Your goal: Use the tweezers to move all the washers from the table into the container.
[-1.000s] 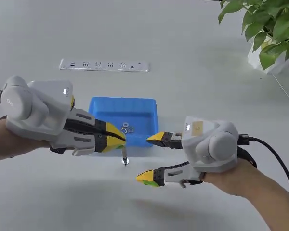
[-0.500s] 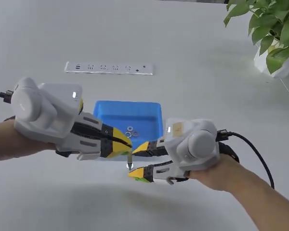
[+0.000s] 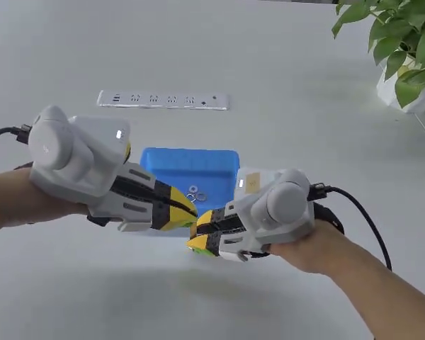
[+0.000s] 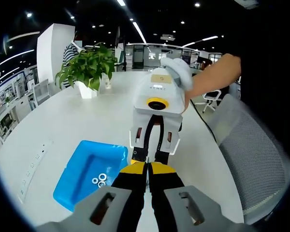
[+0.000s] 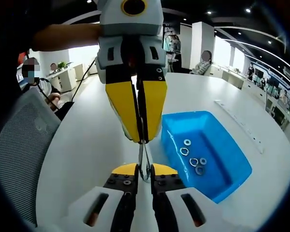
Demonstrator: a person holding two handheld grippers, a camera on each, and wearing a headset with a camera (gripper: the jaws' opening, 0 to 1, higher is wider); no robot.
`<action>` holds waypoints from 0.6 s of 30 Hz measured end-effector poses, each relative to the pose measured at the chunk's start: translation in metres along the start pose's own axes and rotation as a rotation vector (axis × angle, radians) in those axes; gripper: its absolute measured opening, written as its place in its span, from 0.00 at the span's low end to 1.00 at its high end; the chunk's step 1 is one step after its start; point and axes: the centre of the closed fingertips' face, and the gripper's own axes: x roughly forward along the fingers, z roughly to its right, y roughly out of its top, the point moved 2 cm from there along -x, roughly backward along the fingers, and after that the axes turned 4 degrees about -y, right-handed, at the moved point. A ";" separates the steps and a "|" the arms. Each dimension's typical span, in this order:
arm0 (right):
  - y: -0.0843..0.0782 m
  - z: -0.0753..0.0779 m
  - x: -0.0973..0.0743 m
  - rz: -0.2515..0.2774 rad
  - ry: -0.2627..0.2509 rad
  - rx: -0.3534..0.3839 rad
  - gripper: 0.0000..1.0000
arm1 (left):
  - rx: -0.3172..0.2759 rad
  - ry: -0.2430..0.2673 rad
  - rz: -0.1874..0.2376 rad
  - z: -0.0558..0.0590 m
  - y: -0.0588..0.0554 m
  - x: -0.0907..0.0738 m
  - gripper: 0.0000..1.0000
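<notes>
In the head view my left gripper and right gripper meet tip to tip in front of the blue container. Several washers lie inside it. The right gripper view shows thin metal tweezers running from the left gripper's shut yellow jaws down into my right gripper's own jaws, which are closed around their lower end. The container with washers lies just to the right. In the left gripper view my left gripper is shut and faces the right gripper.
A white power strip lies on the table beyond the container. A potted plant stands at the far right corner. A mesh office chair is off the table's edge. The container sits left of the jaws.
My right gripper, open a second ago, has moved left to the tweezers hanging from the left gripper and closed on them. The left gripper has kept its hold.
</notes>
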 end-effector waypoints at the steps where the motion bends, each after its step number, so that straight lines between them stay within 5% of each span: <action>1: 0.000 0.000 0.000 -0.001 -0.001 -0.009 0.10 | 0.001 0.000 -0.001 0.000 0.000 0.000 0.05; 13: 0.000 0.000 0.000 -0.010 -0.010 -0.024 0.08 | -0.012 0.016 -0.016 -0.001 -0.002 0.000 0.06; 18: 0.000 0.001 0.000 -0.015 -0.009 -0.029 0.08 | -0.022 0.015 -0.054 0.001 -0.009 0.000 0.11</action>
